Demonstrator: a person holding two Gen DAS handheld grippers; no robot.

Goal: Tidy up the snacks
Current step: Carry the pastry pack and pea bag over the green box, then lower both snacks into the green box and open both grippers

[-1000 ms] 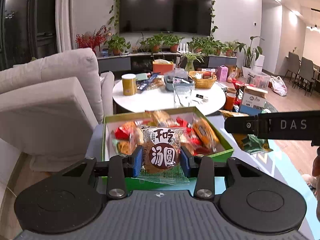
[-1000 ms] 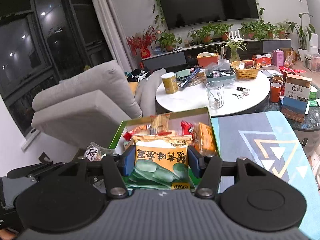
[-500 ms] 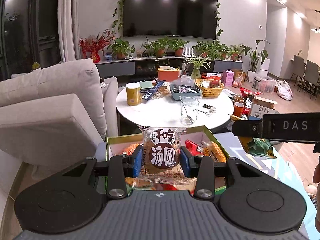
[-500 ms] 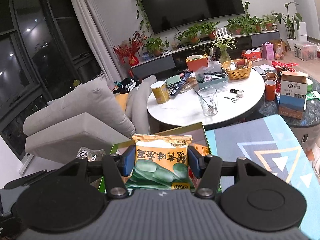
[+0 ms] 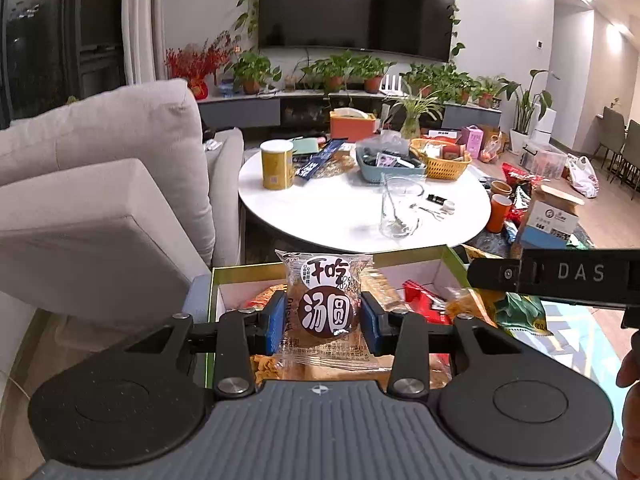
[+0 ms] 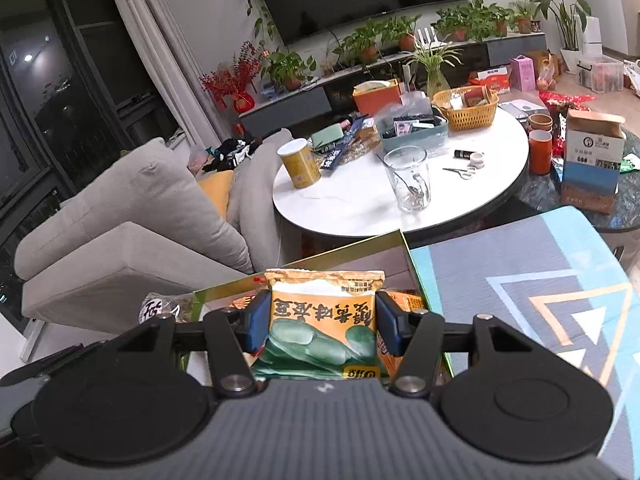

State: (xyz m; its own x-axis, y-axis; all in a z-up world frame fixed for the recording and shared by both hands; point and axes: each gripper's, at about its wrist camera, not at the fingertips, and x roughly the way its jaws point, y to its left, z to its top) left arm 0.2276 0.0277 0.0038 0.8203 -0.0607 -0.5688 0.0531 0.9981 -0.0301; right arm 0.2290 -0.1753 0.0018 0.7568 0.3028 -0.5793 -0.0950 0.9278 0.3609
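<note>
My left gripper [image 5: 323, 322] is shut on a clear-wrapped brown cake packet [image 5: 326, 308] with a white and brown label, held above a green-rimmed snack box [image 5: 450, 254] full of several packets. My right gripper [image 6: 322, 326] is shut on an orange packet with green beans printed on it [image 6: 322, 324], held above the same box [image 6: 394, 237]. The right gripper's black body [image 5: 576, 276] shows at the right of the left wrist view. The left gripper's cake packet [image 6: 158, 308] shows at the lower left of the right wrist view.
A white round table [image 5: 344, 216] behind the box carries a glass mug [image 5: 400, 210], a yellow can [image 5: 276, 164], a yellow basket [image 5: 440, 160] and a blue tray. A grey sofa [image 5: 100, 200] stands left. A patterned mat [image 6: 540, 288] lies right of the box.
Both grippers have risen with their packets, away from the box. The box has sunk lower in both views, and more of the room and round table shows.
</note>
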